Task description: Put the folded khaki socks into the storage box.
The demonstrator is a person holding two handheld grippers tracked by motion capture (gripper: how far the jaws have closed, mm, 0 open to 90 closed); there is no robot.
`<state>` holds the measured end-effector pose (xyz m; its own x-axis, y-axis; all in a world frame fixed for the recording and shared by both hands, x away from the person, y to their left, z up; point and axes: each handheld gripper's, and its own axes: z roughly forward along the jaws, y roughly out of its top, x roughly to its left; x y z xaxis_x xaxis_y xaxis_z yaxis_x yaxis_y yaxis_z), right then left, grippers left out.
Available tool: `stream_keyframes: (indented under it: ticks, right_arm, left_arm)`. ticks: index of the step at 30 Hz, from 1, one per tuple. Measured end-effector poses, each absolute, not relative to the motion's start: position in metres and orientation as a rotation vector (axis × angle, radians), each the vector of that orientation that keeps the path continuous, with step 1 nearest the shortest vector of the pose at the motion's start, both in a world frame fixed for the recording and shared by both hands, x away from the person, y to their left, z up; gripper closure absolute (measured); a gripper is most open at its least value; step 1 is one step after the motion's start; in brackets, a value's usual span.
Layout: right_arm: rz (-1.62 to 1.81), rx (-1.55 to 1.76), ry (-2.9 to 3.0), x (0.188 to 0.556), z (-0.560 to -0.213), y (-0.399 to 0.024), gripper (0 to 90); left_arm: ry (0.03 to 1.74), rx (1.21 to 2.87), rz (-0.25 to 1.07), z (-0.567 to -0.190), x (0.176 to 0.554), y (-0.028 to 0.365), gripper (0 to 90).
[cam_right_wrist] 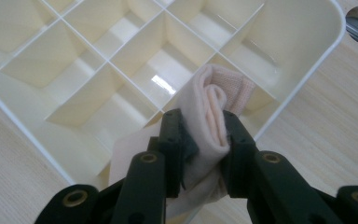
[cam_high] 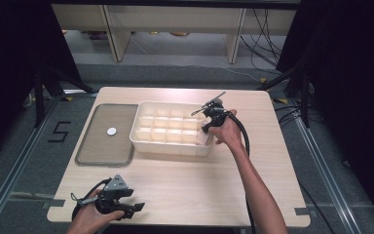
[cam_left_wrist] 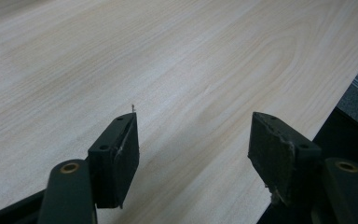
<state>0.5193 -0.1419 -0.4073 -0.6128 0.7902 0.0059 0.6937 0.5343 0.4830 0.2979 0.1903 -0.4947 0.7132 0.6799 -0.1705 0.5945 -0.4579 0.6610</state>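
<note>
Right gripper (cam_right_wrist: 200,135), clamped on a folded sock (cam_right_wrist: 214,116), hangs over the cell at the near right corner of the divider box (cam_high: 141,139); lowering it square between the walls should help, while the left gripper (cam_left_wrist: 193,154) rests open near the table's (cam_high: 185,190) front-left corner.

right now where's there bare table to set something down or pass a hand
Free: the wide front strip of table between the divided bin and the near edge, right of the left gripper; also the strip right of the bin. Crowded: the bin's right corner, where the right gripper holds a folded cloth, and the tray.
</note>
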Motion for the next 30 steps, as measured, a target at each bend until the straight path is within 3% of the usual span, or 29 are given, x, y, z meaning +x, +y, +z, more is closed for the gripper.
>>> stream_keyframes:
  ticks: [30]
  right_arm:
    - [0.577,1.144,2.613,0.505,-0.433,-0.134,73.7]
  left_arm:
    - [0.980,2.194,0.139,-0.495,0.297,0.189,33.1]
